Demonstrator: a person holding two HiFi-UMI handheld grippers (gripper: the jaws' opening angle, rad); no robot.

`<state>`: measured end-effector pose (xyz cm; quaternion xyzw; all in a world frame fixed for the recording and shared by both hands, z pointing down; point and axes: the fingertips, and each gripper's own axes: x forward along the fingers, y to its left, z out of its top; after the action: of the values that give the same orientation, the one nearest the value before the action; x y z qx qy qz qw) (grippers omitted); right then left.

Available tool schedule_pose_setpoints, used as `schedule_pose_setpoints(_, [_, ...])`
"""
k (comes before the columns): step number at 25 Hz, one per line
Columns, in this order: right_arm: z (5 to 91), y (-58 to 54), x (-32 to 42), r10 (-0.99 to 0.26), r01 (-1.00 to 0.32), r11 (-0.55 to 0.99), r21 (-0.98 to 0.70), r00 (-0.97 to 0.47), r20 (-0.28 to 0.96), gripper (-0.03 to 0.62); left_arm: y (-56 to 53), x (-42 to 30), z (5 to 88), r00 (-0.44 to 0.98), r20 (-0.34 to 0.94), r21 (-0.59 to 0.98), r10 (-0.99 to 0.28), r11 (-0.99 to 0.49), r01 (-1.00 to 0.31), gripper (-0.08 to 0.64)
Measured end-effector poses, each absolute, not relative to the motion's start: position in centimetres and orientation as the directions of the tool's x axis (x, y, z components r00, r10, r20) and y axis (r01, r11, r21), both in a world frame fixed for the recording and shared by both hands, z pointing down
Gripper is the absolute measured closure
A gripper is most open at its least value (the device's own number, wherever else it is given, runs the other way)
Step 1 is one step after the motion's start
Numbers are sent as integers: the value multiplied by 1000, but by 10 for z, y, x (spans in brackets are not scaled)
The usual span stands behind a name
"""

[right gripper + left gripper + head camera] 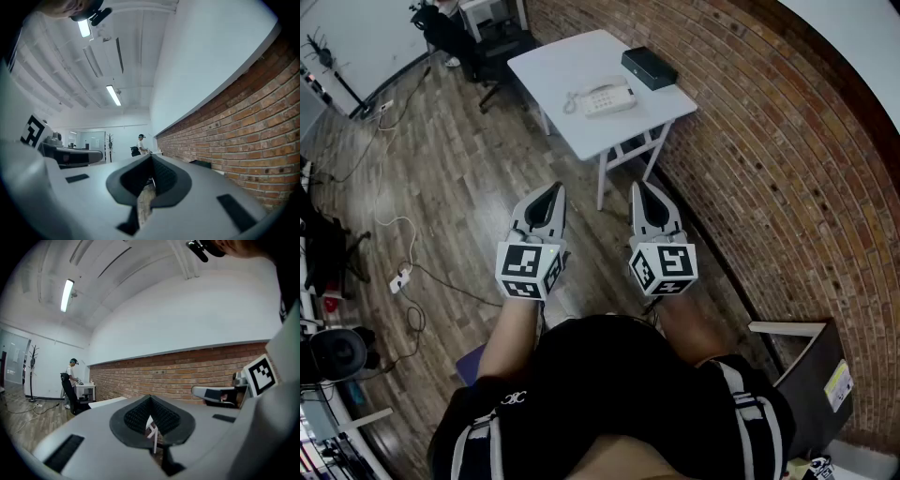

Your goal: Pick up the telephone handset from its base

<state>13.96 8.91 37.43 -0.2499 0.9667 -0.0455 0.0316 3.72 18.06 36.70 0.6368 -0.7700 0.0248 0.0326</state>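
White table point(572, 56) — telephone handset point(602, 91) on its base point(616, 103), long axis left-right

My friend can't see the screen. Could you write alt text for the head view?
From above, a person holds a left gripper and a right gripper, both shut and empty, aimed at a white table. On it sit a white telephone and a black box, beside a brick wall.

Head view downward; gripper views level, apparently sharing brick wall point(769, 141).
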Motion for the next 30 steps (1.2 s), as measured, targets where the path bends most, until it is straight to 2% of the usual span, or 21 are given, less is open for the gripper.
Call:
schedule_pose_setpoints(16, [367, 130, 112, -488, -476, 866, -152, -872, -47, 594, 218, 2, 371, -203, 88, 30, -975, 207, -978, 560])
schedule_pose_setpoints(30, [358, 167, 77, -484, -476, 874, -101, -872, -79, 595, 269, -34, 380, -224, 51, 64, -973, 227, -972, 560])
